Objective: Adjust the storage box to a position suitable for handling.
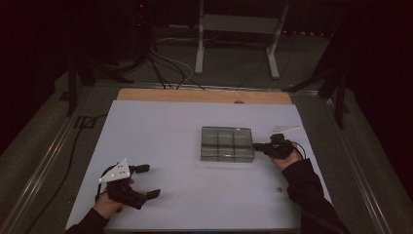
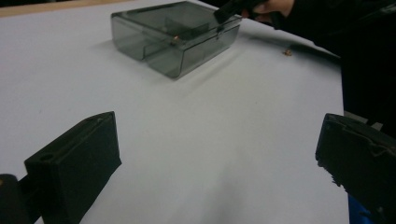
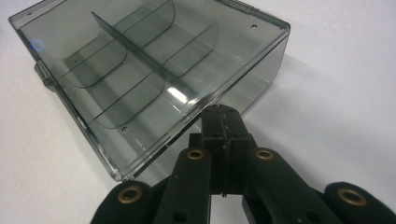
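Observation:
A smoky transparent compartment box with its lid closed lies on the white table top, right of centre. It appears again as the box in the right gripper view, with dividers visible through the lid, and as the box in the left gripper view. My right gripper is shut, its tips at the box's right edge, with nothing seen between the jaws. My left gripper rests open at the near left, its fingers wide apart over bare table.
A tiny brass-coloured piece lies on the table near the right forearm; the same piece shows in the left gripper view. The white board ends in a wooden strip at the far side. Cables and a stand's legs sit on the floor beyond.

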A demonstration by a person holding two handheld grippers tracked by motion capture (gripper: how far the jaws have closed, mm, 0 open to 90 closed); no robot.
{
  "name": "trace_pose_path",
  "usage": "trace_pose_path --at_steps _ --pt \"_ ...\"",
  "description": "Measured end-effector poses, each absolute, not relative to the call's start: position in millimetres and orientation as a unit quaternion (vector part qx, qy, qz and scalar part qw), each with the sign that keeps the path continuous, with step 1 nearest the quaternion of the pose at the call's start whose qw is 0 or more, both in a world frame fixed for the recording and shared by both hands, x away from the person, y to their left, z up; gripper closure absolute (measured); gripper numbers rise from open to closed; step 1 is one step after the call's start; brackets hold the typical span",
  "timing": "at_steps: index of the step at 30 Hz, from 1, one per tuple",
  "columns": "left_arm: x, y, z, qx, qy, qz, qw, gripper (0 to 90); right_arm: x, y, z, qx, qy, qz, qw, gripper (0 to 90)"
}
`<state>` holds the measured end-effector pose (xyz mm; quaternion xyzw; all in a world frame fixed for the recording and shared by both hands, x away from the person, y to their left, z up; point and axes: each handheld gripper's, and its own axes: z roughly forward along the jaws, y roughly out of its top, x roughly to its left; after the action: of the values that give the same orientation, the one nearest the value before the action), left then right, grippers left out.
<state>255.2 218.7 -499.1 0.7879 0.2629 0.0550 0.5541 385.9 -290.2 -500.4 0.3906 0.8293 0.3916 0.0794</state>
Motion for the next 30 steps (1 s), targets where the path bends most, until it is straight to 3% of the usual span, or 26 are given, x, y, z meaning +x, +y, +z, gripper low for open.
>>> trace_pose_path --at_steps 7,14,17,18,24,30 --pt "285.1 211.7 -491.8 0.784 0.239 0.070 0.568 2.7 395.4 -271.6 -499.2 0.379 0.838 0.388 0.070 90.0" --pt "338.5 193.0 -486.3 0.797 0.267 0.078 0.536 8.4 400.5 -254.7 -499.1 0.369 0.842 0.389 0.059 90.0" --pt "364.8 182.7 -487.3 0.808 0.284 0.098 0.507 25.1 402.2 -251.3 -498.6 0.368 0.844 0.387 0.058 90.0" --pt "374.1 179.6 -488.8 0.811 0.289 0.101 0.499 26.7 402.5 -251.2 -498.4 0.368 0.844 0.386 0.057 90.0" --pt "428.2 162.8 -506.0 0.823 0.321 0.119 0.453 65.9 401.0 -252.9 -499.1 0.369 0.842 0.390 0.049 90.0" --pt "462.9 144.4 -522.7 0.840 0.310 0.116 0.431 86.8 398.8 -254.5 -499.8 0.366 0.844 0.391 0.040 90.0"
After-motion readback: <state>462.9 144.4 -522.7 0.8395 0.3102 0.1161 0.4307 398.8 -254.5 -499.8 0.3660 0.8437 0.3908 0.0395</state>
